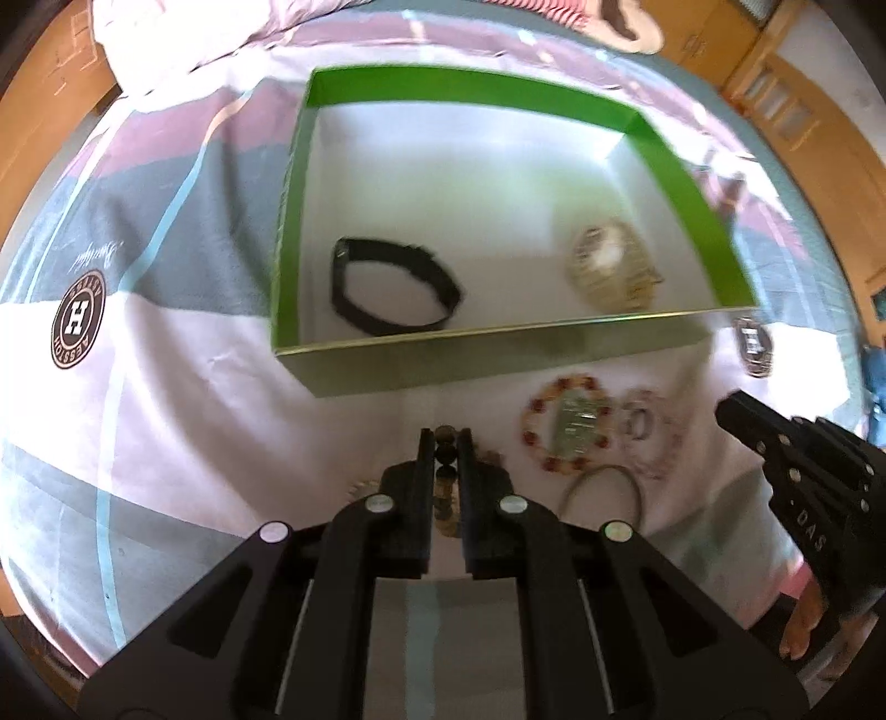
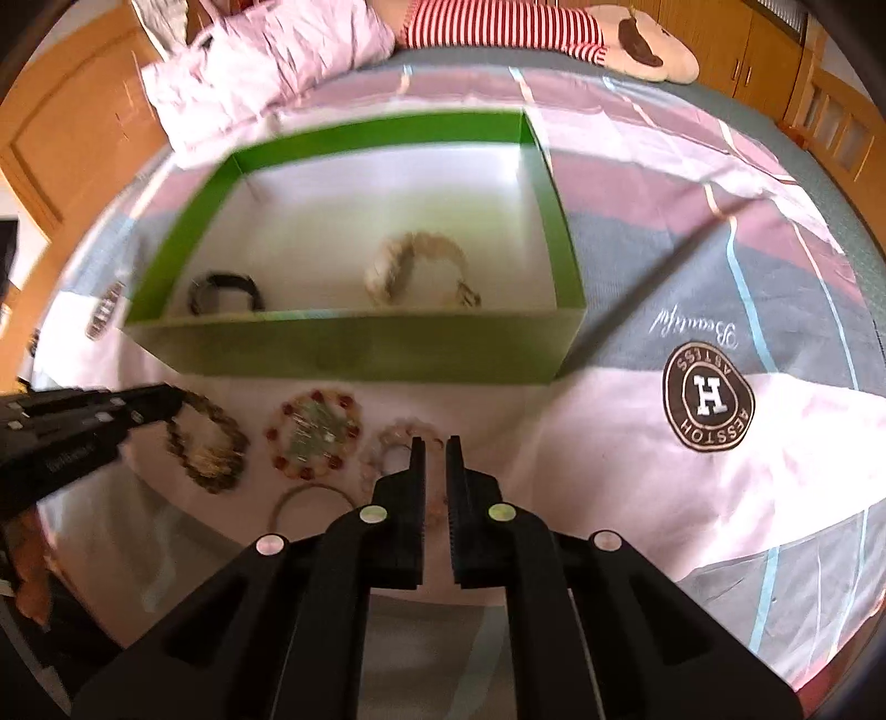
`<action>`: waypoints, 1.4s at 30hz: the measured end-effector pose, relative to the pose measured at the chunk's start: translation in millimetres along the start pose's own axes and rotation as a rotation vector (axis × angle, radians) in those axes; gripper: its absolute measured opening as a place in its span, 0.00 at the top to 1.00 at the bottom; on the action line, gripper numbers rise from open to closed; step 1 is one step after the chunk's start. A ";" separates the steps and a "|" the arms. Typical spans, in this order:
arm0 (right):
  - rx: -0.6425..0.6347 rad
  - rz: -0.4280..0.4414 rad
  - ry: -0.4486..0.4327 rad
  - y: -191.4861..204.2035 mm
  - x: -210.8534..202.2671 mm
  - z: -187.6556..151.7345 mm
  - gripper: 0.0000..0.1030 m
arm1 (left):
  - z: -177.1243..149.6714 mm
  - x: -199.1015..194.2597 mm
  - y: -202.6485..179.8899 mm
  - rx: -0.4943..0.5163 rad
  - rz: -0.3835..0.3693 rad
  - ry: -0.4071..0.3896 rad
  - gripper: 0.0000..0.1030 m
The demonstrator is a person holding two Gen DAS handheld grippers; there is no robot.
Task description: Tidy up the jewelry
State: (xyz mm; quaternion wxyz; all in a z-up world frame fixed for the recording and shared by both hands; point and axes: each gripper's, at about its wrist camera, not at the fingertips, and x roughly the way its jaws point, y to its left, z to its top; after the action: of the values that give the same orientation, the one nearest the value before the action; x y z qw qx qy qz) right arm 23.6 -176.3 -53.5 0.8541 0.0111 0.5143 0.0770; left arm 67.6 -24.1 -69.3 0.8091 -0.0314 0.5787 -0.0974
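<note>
Jewelry lies partly inside a green box (image 1: 686, 183) and partly on the bedsheet (image 1: 166, 387) in front of it. On the box's white floor rest a black band (image 1: 393, 293) toward the left and a pale gold bracelet (image 1: 609, 266) toward the right, well apart. Just before the box's near wall lie a dark beaded bracelet (image 2: 210, 443), a ring of red and yellow beads (image 2: 313, 435) around a greenish plaque, a pale pink bead bracelet (image 2: 393, 437) and a thin hoop (image 2: 310, 498), close together in a row. The left tongs (image 1: 446, 437) are nearly closed, pinching the dark beaded bracelet, whose beads show between the fingers. The right tongs (image 2: 436, 443) sit over the pale pink bracelet with only a narrow gap between the fingers; blur makes it hard to say whether they grip it, though a few beads seem to sit in the gap. A striped plush toy (image 2: 554, 27) lies at the bed's far end.
</note>
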 end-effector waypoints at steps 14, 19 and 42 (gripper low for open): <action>-0.016 -0.053 0.156 -1.0 56.7 -10.9 0.88 | -12.9 -10.9 18.6 0.021 -0.036 0.016 0.92; -0.039 -0.081 0.161 3.5 65.4 -13.0 0.88 | -13.0 -1.6 26.4 0.002 -0.009 0.040 0.91; 0.014 -0.081 0.149 -14.8 45.0 -13.7 0.90 | -6.6 37.4 50.4 -0.004 0.108 0.114 0.58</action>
State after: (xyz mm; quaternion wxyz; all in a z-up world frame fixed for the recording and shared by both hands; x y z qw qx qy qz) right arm 33.9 -185.3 -100.8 0.8157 -0.0094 0.5771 0.0393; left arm 79.1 18.4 -114.5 0.7788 0.0039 0.6250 -0.0540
